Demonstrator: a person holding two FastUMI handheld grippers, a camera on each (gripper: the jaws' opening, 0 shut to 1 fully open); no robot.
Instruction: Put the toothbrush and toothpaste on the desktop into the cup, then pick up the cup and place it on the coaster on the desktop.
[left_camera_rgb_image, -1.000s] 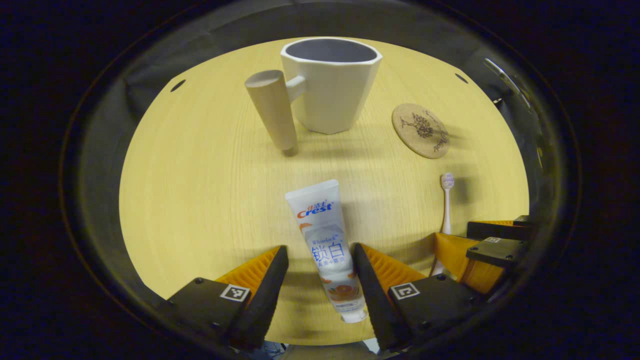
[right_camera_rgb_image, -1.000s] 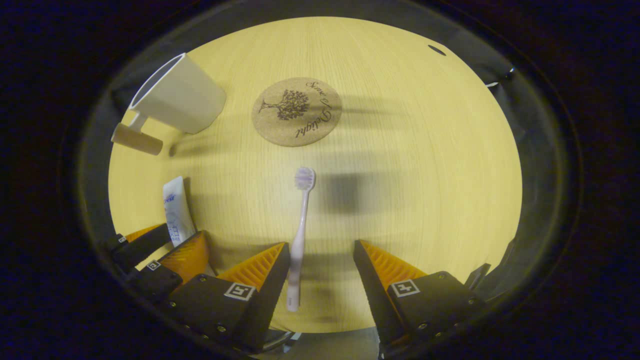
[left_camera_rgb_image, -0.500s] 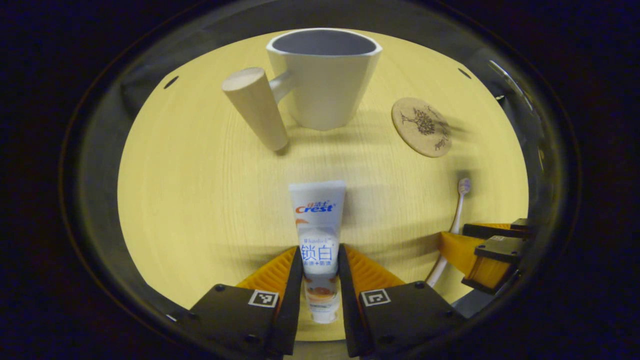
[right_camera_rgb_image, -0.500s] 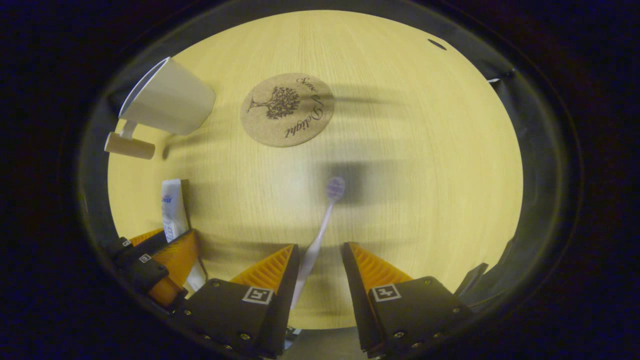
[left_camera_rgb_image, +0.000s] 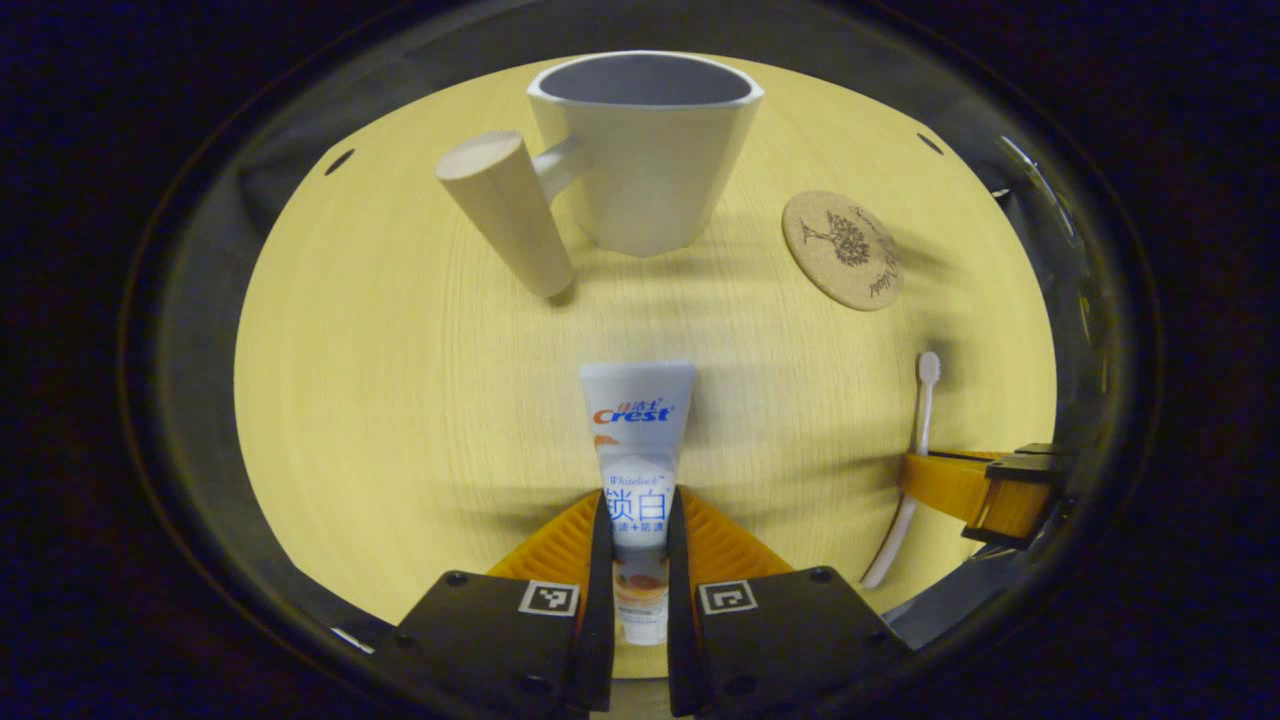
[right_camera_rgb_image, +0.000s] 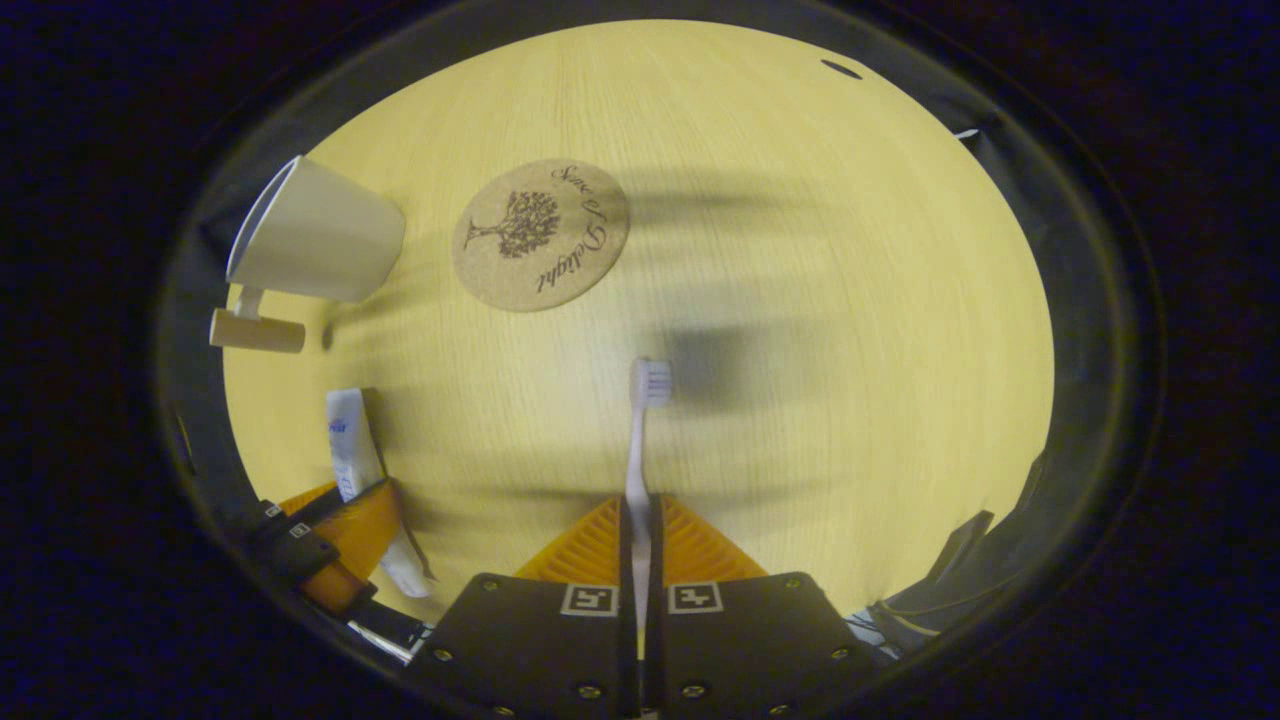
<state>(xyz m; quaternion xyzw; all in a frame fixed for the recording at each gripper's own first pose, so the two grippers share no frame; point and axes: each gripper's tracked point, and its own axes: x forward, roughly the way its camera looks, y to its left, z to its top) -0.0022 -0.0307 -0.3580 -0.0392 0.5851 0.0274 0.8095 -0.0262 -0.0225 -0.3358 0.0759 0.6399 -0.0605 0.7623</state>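
Note:
In the left gripper view my left gripper (left_camera_rgb_image: 636, 520) is shut on the white toothpaste tube (left_camera_rgb_image: 637, 430), whose flat end points toward the white cup (left_camera_rgb_image: 645, 150) with a wooden handle (left_camera_rgb_image: 507, 215). In the right gripper view my right gripper (right_camera_rgb_image: 640, 520) is shut on the handle of the white toothbrush (right_camera_rgb_image: 640, 440), bristle head pointing away from me. The round cork coaster (right_camera_rgb_image: 540, 235) lies beyond it, the cup (right_camera_rgb_image: 315, 245) to its left. The left gripper view also shows the coaster (left_camera_rgb_image: 845, 250) to the right of the cup, and the toothbrush (left_camera_rgb_image: 920, 440) held in the other gripper.
The light wooden tabletop (left_camera_rgb_image: 400, 380) carries everything, with dark booth cloth around its edge. The other gripper's orange finger (left_camera_rgb_image: 965, 490) shows at the right of the left gripper view. In the right gripper view the toothpaste (right_camera_rgb_image: 355, 450) is held by the other gripper at lower left.
Both grippers went from open to shut: the left closed on the toothpaste, the right on the toothbrush handle. The toothbrush swung straight in line with the right fingers.

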